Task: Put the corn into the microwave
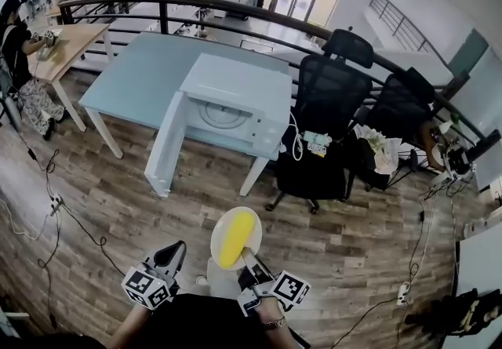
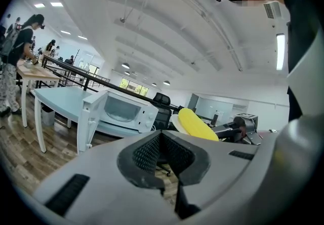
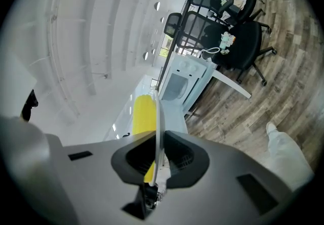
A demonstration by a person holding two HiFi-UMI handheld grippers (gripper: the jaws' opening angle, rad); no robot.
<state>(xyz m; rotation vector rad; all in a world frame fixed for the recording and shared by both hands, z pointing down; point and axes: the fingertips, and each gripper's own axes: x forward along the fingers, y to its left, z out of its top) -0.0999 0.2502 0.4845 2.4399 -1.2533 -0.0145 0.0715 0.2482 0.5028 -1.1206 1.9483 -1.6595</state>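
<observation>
A yellow corn cob [image 1: 236,238] lies on a small white plate [image 1: 220,244] held over the wooden floor. My right gripper [image 1: 249,259] is shut on the plate's near rim. In the right gripper view the plate [image 3: 158,118] shows edge-on between the jaws, with the corn [image 3: 142,111] on its left side. My left gripper [image 1: 178,248] hangs beside the plate, shut and empty. Its pads [image 2: 152,150] meet with nothing between them. The white microwave [image 1: 235,108] stands ahead on a light-blue table [image 1: 133,73], its door [image 1: 166,145] swung wide open to the left.
Black office chairs [image 1: 329,104] stand right of the table, behind them a dark railing [image 1: 196,4]. Cables [image 1: 70,218] run over the floor at left. A person [image 1: 23,57] sits at a wooden desk far left. My own shoe [image 3: 273,129] shows below.
</observation>
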